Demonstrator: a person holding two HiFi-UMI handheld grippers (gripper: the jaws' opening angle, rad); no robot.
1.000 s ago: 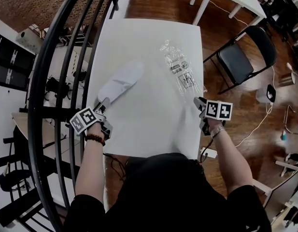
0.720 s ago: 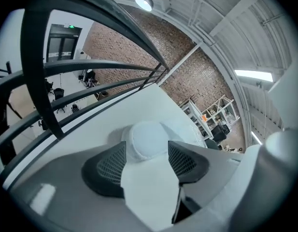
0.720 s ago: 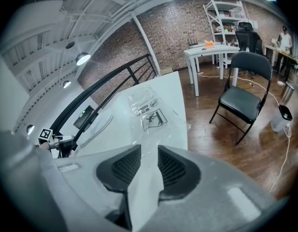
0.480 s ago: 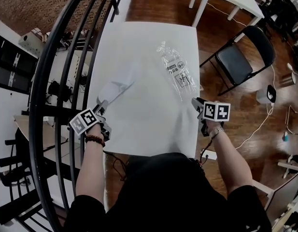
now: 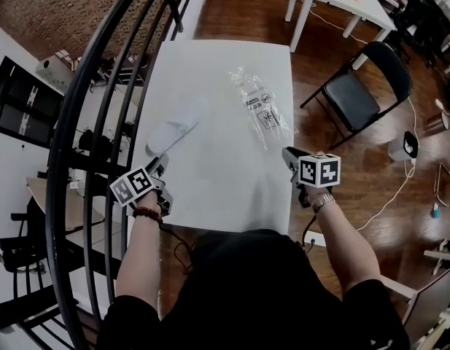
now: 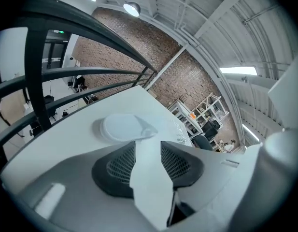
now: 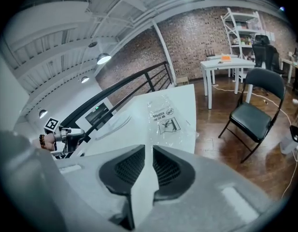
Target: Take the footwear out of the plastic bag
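Slipper (image 5: 177, 128) lay left on the table (image 5: 217, 188), bag (image 5: 260, 108) right. Left gripper (image 5: 159, 168) and right gripper (image 5: 287, 154) hung empty by its near edge, jaws just closed down to narrow gaps

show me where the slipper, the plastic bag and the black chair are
slipper (image 5: 176, 127), head view, on its white middle
plastic bag (image 5: 259, 108), head view, on its printed middle
black chair (image 5: 354, 97), head view, on its seat
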